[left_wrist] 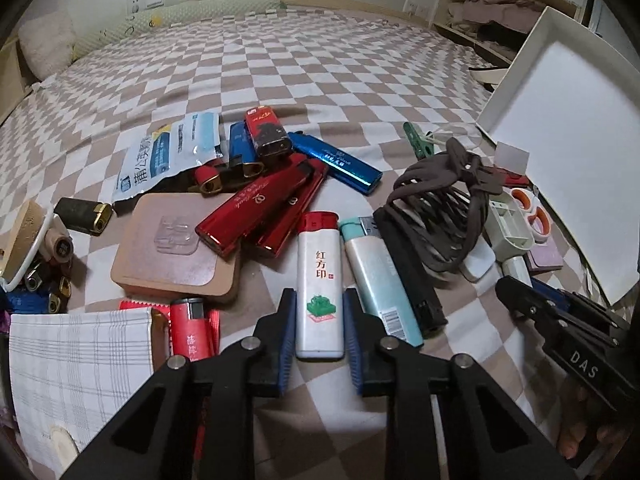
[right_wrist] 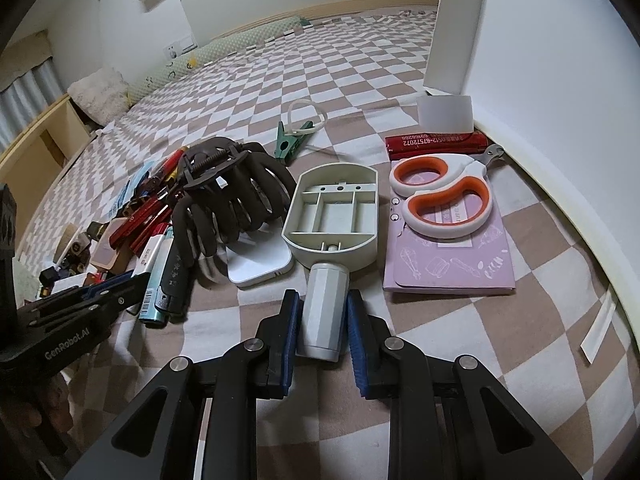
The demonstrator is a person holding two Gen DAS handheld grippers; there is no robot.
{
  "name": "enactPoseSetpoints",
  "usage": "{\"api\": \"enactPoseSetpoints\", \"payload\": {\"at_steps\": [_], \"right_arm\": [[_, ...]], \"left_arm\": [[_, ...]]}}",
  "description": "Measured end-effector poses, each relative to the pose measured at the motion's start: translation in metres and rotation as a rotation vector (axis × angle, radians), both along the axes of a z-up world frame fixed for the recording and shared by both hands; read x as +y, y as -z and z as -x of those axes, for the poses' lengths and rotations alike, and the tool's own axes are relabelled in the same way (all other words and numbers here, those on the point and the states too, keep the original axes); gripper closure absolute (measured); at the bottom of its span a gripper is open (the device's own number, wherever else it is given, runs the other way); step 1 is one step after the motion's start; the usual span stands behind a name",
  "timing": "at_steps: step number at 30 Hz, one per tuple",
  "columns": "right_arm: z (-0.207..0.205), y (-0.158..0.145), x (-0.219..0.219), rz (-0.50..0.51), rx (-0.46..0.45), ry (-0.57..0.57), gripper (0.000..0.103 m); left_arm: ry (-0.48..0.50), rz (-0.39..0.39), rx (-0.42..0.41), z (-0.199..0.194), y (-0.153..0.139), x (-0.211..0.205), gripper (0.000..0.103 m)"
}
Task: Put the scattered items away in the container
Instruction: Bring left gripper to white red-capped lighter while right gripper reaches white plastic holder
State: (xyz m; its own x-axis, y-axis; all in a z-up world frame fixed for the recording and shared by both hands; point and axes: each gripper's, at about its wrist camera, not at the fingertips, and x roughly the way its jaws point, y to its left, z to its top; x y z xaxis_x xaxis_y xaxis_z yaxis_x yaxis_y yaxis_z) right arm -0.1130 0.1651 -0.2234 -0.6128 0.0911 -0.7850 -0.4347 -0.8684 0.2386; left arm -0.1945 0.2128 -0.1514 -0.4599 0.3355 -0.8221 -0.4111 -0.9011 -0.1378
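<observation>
We had the white lighter lying on the checkered bedspread, its lower half between the blue pads of our left gripper. The jaws stood spread, a pad close on either side of the lighter, and we could not tell that either touched it. Just beside it on the right lay a pale teal lighter and a black lighter, with the brown hair claw resting over their far ends.

Our right gripper straddled the stubby handle of the grey plastic handle piece, its jaws likewise spread with a sliver of gap at each pad. The orange-and-white scissors sat on a lilac booklet beside it. The white container stood tilted at the right side of the bedspread, near the scissors and apart from the lighter pile.

We judged the chief risk to be the crowding: closing on the white lighter could nudge the teal one or drag the claw's teeth. The smooth lighter might also pivot if pinched near its end, and the soft bedspread could let either piece tip as we lifted.
</observation>
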Motion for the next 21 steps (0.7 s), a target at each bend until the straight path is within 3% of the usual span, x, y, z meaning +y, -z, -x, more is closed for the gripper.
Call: {"api": "enactPoseSetpoints", "payload": {"at_steps": [8,21], "right_arm": [[-0.011,-0.003,-0.003,0.012,0.025,0.007,0.079],[-0.061,-0.011,-0.056,-0.023,0.006,-0.058,0.079]], "left_arm": [[0.040,0.013,0.016,-0.039,-0.004,-0.011,0.080],[0.082,-0.032,-0.021,-0.122,-0.011,-0.062,0.080]]}}
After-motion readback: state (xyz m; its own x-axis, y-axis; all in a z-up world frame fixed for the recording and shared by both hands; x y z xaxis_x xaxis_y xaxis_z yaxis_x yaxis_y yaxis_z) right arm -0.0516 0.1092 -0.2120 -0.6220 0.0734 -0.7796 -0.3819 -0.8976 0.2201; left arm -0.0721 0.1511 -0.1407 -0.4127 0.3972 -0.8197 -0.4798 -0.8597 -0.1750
